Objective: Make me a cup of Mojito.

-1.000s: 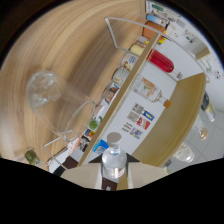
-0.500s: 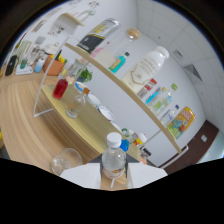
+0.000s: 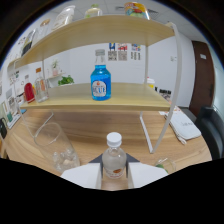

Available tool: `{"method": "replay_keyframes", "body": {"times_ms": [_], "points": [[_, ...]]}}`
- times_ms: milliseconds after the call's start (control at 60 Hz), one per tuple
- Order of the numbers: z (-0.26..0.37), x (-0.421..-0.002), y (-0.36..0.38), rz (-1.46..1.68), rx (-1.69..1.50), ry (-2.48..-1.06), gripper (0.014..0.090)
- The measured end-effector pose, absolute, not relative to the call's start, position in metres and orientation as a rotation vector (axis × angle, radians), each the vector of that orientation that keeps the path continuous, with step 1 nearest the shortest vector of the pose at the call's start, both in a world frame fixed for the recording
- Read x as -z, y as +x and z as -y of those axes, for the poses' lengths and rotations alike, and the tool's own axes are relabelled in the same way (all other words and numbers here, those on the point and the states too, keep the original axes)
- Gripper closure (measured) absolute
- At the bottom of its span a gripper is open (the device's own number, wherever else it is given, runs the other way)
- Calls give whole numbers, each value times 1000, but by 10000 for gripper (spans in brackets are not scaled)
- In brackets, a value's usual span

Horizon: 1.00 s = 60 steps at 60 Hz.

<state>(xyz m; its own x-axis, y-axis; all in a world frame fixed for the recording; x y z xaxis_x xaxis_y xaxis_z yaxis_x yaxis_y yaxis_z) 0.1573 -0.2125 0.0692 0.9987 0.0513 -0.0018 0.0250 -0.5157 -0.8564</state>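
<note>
A two-tier wooden shelf rack (image 3: 120, 97) on white legs is spanning the scene, standing on a wood-grain table (image 3: 100, 131) against a white wall. A dark office chair (image 3: 214, 131) is sitting at the far right, with a white flat device (image 3: 184, 126) lying on the table just in front of it. Several bottles and cartons (image 3: 95, 11) are lining the top tier, too blurred to identify. A bottle of blue liquid (image 3: 100, 76) with a grey cap is standing upright at the middle of the lower tier, well beyond the fingers. A red bottle (image 3: 29, 92) and a leafy green plant (image 3: 65, 80) are sitting toward the left end of that tier. A clear drinking glass (image 3: 56, 147) holding ice cubes is standing on the table, just ahead and left of the fingers. The gripper (image 3: 114, 175) is carrying a small clear bottle (image 3: 114, 159) with a white cap, upright, with both pale fingers (image 3: 82, 176) pressing against its sides.
</note>
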Motion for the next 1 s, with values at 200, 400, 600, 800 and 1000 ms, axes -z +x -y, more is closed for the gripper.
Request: {"method": "replay_keyframes", "body": {"times_ms": [200, 400, 600, 800, 1000], "points": [[209, -35, 158, 62, -79, -2155, 701], [214, -19, 159, 71, -90, -2188, 695], [217, -14, 161, 78, -43, -2203, 630], [230, -43, 169, 40, 32, -2180, 195], [261, -118, 150, -52, 53, -2088, 192]]}}
